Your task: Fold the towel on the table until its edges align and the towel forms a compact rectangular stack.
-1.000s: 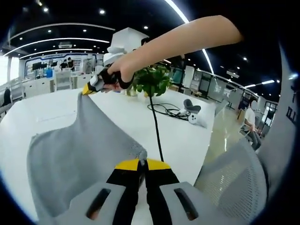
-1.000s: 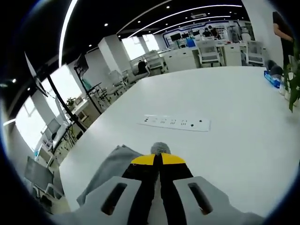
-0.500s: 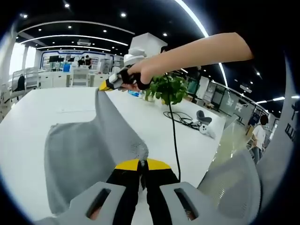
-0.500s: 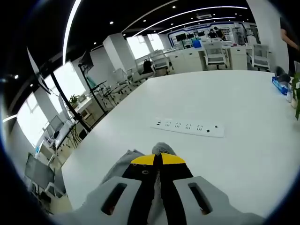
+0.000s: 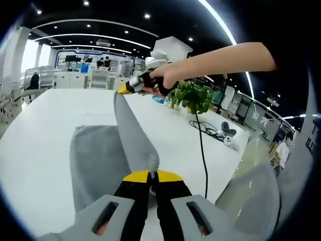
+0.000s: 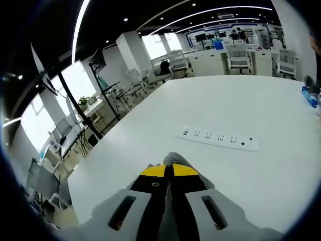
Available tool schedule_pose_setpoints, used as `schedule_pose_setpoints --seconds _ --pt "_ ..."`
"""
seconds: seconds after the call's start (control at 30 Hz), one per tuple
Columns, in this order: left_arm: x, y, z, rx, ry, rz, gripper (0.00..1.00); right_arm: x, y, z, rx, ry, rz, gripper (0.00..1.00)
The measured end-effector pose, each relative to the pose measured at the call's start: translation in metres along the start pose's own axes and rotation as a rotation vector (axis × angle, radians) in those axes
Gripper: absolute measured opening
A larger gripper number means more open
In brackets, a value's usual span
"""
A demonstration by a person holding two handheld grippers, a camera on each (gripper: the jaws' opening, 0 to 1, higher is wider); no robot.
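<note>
A bright open-plan office: curved white ceiling light strips (image 6: 210, 11) at 12 o'clock, tall bright windows (image 6: 75, 83) at 9, white desks with chairs (image 6: 235, 55) beyond.

left hand-held gripper (image 5: 152, 175) clamped, right hand-held gripper (image 6: 170, 169) clamped, raised

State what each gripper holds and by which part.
Both hold the grey towel: the left gripper pinches one corner, the right gripper pinches the next corner along the same lifted edge.

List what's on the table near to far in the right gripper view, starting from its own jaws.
right gripper shut on the towel → power strip → bare table → chairs at the far edge.
</note>
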State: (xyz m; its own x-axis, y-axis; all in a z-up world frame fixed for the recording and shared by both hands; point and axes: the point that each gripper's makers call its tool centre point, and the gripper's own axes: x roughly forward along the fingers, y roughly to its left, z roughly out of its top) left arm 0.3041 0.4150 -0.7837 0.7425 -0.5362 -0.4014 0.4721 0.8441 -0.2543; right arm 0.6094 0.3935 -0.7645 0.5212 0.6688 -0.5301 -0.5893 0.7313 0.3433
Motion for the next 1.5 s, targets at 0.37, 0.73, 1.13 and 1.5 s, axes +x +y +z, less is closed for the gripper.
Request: schedule_pose_setpoints --seconds 0.37,0.73,1.13,1.5 --pt "-0.014 0.015 -0.005 -0.043 -0.011 0.027 0.04 0.012 0.022 0.0 -0.013 0.012 0.015 0.0" --pt "-0.023 0.03 -0.015 -0.06 0.001 0.047 0.04 0.029 0.035 -0.002 -0.031 0.034 0.022 0.0" --pt "-0.033 0.053 -0.024 -0.104 0.005 0.083 0.04 0.055 0.051 -0.008 -0.052 0.062 0.025 0.0" --pt "-0.034 0.074 -0.048 -0.161 0.036 0.115 0.04 0.084 0.056 -0.026 -0.057 0.102 0.037 0.0"
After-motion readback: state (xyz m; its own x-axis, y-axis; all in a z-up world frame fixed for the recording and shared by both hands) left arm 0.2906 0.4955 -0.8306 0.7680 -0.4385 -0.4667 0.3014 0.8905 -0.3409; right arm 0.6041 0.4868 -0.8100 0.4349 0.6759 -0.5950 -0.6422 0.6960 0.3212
